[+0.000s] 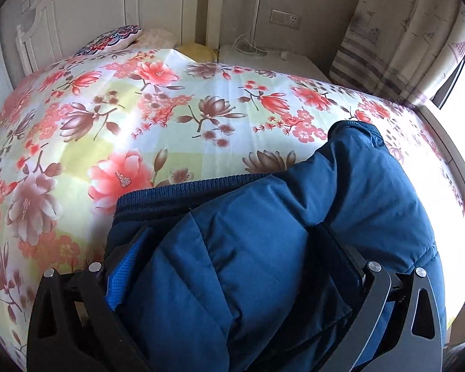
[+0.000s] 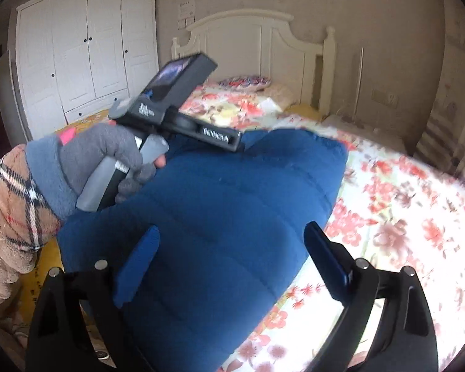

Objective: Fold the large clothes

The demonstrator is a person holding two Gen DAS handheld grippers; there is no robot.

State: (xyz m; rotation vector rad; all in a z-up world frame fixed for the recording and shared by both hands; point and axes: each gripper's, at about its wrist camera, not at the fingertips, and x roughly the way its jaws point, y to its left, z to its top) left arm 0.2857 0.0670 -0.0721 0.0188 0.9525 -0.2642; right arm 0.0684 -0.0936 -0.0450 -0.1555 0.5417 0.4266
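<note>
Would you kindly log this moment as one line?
stage: folding | left gripper: shut on jacket | right gripper: open, jacket between fingers | jacket on bed

Jacket [image 1: 263, 232]: matt quilted cloth, ribbed knit hem; bedsheet [image 1: 139, 117]: smooth cloth.

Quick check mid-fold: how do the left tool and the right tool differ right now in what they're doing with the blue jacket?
The left tool has a thick bunch of the blue jacket packed between its fingers; the right tool stands wide open, the jacket only passing beneath its gap. The left tool's view is sharp; the right tool's view is motion-blurred. Both point across the floral bed cover toward the headboard.
</note>
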